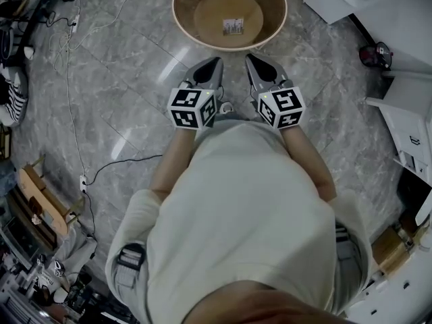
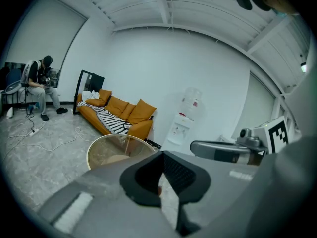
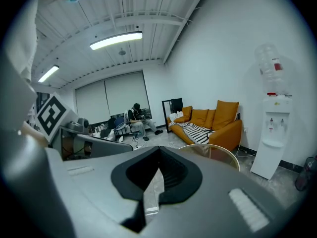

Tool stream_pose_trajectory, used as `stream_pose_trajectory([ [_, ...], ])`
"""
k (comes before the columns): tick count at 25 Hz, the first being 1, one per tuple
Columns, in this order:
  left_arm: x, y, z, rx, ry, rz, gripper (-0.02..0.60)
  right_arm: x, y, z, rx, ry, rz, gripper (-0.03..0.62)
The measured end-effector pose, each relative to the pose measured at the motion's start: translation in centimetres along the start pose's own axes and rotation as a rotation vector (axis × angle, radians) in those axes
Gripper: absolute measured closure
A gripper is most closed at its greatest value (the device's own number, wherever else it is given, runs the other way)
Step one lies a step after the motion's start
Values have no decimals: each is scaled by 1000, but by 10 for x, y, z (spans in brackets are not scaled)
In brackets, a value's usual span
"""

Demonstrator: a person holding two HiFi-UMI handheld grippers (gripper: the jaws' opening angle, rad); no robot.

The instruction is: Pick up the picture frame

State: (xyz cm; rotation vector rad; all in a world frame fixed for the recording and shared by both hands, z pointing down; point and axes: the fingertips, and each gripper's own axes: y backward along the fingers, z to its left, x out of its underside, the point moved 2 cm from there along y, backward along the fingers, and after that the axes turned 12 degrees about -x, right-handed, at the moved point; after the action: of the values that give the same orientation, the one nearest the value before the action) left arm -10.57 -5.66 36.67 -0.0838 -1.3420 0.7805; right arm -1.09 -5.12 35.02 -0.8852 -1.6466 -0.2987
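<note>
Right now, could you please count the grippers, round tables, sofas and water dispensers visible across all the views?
grippers: 2 (left gripper, right gripper, both with jaws shut and empty)
round table: 1
sofa: 1
water dispenser: 1
Total: 5

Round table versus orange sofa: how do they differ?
The round table has a see-through top; the sofa is solid orange upholstery. The table is circular; the sofa is long, carrying cushions and a striped blanket. The table stands nearer the camera; the sofa sits back by the wall. Both rest on the grey floor.
</note>
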Motion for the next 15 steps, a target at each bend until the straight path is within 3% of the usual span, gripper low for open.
stream_pose_trajectory([
  [8,20,-28,20,-20,35,64,581,12,-13,-24,51,26,65,594],
  [15,42,-72,33,-63,77,107,581,35,-35,-62,32,35,137,594],
])
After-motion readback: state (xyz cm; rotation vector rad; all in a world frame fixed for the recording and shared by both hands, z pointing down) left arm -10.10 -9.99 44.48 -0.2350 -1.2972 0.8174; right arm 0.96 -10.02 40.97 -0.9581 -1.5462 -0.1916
